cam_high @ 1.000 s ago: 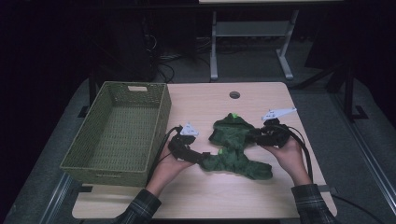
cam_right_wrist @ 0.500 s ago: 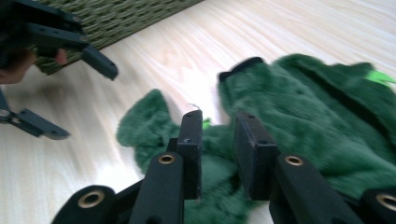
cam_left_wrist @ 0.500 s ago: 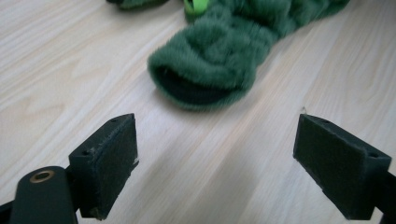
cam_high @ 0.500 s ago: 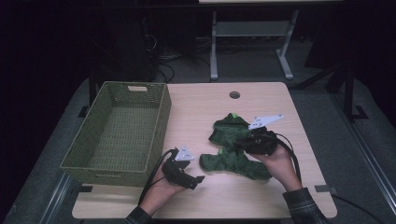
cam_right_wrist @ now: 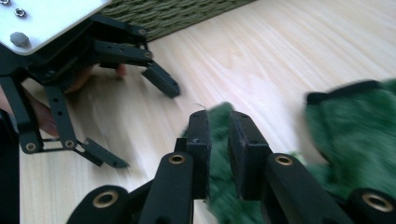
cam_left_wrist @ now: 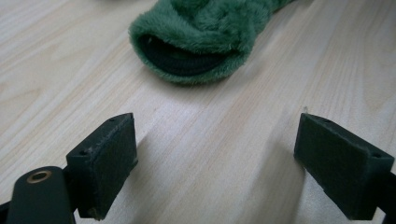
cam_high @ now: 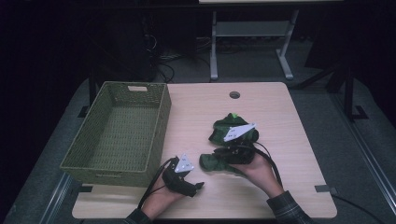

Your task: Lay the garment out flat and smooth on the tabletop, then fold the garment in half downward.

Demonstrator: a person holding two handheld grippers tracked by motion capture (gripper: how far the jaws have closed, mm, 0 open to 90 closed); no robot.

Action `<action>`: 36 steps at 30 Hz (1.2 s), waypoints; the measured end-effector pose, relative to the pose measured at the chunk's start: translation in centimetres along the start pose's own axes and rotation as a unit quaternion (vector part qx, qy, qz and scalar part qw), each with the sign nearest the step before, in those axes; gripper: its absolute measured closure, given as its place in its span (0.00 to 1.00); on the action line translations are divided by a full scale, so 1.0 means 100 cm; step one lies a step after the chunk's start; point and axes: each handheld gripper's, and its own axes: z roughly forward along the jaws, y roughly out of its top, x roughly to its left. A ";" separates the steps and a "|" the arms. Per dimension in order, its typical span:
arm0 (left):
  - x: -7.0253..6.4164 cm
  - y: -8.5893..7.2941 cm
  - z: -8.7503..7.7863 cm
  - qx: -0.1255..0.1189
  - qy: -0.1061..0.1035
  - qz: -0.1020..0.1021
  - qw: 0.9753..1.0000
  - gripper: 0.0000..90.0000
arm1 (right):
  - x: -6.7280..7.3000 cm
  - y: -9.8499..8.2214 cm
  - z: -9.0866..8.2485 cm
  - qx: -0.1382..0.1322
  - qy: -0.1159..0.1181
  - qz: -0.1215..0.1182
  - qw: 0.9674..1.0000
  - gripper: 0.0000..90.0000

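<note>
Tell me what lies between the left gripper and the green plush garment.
Only bare table: in the left gripper view, nothing separates the left gripper from the green plush garment.

A pale wood-grain tabletop [cam_high: 196, 116] fills the middle of the high view, with 1 round cable hole [cam_high: 234, 94] near its upper edge. On its left side stands a woven green basket [cam_high: 159, 121]. Right of centre lies a crumpled green plush garment [cam_high: 224, 126].

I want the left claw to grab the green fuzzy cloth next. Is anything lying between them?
Nothing visible: bare table lies between the open left claw and the green fuzzy cloth.
</note>
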 end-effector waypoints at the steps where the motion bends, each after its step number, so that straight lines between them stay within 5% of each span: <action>1: 0.000 0.000 0.000 0.000 0.000 0.000 1.000 0.14 | 0.001 0.001 0.003 0.001 0.002 -0.005 1.000 0.87; 12: 0.000 0.000 0.000 0.002 0.000 -0.001 1.000 0.14 | 0.021 0.004 0.047 0.045 0.010 -0.037 0.998 0.87; 18: 0.000 0.000 0.000 0.001 -0.001 -0.001 1.000 0.14 | 0.022 0.000 0.064 0.064 -0.027 -0.050 0.996 0.84; 24: 0.000 0.000 0.000 0.000 0.000 -0.002 1.000 0.14 | 0.020 -0.005 0.074 0.076 -0.039 -0.047 0.995 0.83; 30: 0.000 0.000 0.000 0.000 0.000 -0.002 1.000 0.14 | 0.022 -0.008 0.076 0.072 -0.047 -0.049 0.995 0.95; 36: 0.000 0.000 0.000 0.000 0.001 -0.002 1.000 0.14 | 0.025 -0.010 0.073 0.077 -0.021 -0.051 0.996 0.97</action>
